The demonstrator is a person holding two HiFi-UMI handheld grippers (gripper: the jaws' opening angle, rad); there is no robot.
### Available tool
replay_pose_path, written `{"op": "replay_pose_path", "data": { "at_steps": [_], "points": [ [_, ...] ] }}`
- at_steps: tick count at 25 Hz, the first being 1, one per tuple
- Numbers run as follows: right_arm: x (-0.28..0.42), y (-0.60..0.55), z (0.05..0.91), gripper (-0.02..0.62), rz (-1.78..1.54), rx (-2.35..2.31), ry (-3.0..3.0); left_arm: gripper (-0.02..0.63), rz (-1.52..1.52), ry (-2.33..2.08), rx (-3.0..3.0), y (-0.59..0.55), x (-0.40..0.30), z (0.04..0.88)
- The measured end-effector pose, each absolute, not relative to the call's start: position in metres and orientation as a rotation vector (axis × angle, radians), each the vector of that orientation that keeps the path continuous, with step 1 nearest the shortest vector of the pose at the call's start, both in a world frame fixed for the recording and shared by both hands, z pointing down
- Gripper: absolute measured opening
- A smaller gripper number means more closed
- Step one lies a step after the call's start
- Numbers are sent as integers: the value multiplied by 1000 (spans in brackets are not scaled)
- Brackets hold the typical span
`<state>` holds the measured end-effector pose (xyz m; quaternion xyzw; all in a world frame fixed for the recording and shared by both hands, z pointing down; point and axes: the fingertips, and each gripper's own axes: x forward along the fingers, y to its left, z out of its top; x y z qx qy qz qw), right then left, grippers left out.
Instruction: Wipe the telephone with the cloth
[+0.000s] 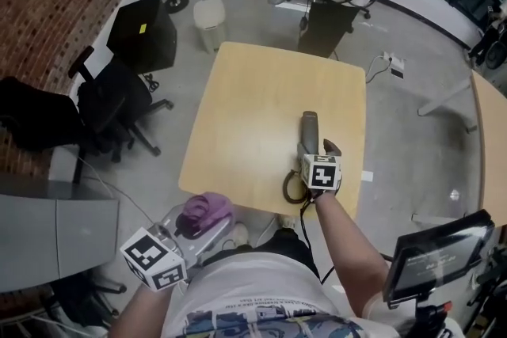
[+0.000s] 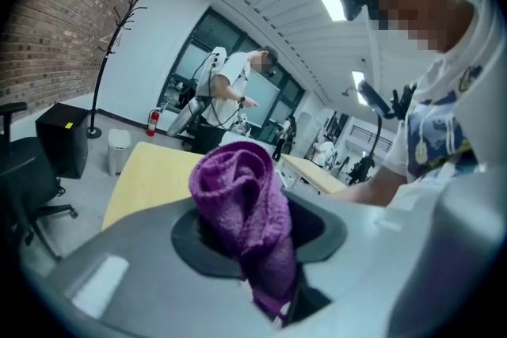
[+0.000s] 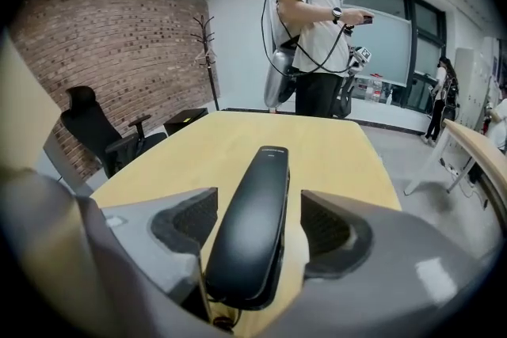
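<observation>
Right gripper view shows the right gripper (image 3: pixel 261 227) with its jaws wide apart on both sides of the black telephone (image 3: pixel 257 186), which lies flat on the wooden table (image 3: pixel 341 146); the pads do not press it, so I think the gripper is placed there to hold it steady. Left gripper (image 2: pixel 257 253) is clamped on the purple cloth (image 2: pixel 242 194) and hangs near the person's body, off the near edge of the table. The cloth is well apart from the telephone, so the wiping has not begun.
</observation>
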<state>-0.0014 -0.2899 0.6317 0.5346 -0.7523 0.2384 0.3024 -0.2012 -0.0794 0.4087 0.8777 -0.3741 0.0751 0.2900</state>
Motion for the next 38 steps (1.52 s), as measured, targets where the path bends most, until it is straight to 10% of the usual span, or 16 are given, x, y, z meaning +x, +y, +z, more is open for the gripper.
{"op": "replay_pose_path", "data": {
  "at_steps": [38],
  "points": [
    [11,-275,584,245,382,1379,-2100,149,203,-956,2363,-104,-165,408]
  ]
}}
